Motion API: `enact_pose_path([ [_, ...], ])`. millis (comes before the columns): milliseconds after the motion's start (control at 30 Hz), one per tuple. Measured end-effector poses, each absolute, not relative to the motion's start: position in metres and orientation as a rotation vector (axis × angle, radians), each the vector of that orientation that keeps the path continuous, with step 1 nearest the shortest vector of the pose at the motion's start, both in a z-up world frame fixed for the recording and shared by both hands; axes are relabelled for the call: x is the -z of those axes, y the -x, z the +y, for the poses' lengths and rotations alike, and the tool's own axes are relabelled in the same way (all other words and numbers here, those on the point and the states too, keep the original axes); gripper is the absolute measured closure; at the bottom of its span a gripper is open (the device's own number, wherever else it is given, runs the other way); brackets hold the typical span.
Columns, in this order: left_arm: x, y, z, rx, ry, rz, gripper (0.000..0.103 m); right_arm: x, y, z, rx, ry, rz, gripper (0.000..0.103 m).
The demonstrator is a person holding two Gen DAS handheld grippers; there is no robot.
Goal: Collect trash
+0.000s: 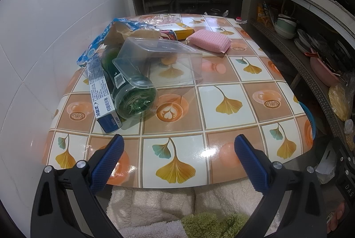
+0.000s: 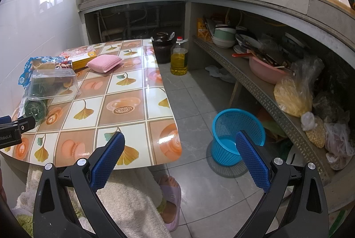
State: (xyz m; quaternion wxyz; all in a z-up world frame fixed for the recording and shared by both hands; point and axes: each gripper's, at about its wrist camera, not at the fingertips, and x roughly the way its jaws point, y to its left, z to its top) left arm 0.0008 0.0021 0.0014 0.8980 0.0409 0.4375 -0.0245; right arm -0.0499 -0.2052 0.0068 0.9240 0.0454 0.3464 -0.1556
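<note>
Kitchen surroundings are seen: a tiled wall on the left, shelves on the right, and a worktop covered in glossy patterned cloth. On the floor to its right a blue basket stands open and upright, judged the likely place for the trash.

Trash is heaped at the far left of the worktop, well apart from both grippers. A clear plastic tray lies upturned over a green bottle; it is judged light, springy and slippery, best taken by its rim. The bottle, lying on its side, is judged stiff, apt to roll, and best pinched across its body. A toothpaste box beside it looks light and crushable. A pink sponge lies farther off, soft.

Bare worktop in the near half leaves room for approach; the right edge must be cleared on the way to the basket.

Left gripper and right gripper are both held apart, empty.
</note>
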Motion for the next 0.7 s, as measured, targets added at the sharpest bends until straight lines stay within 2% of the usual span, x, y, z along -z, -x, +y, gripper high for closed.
enact_pose_path([
  [700, -0.0011, -0.0015, 0.0022, 0.049, -0.086, 0.907, 0.006, -0.0072, 0.05, -0.2073, 0.323, -0.101, 0.707, 0.008],
])
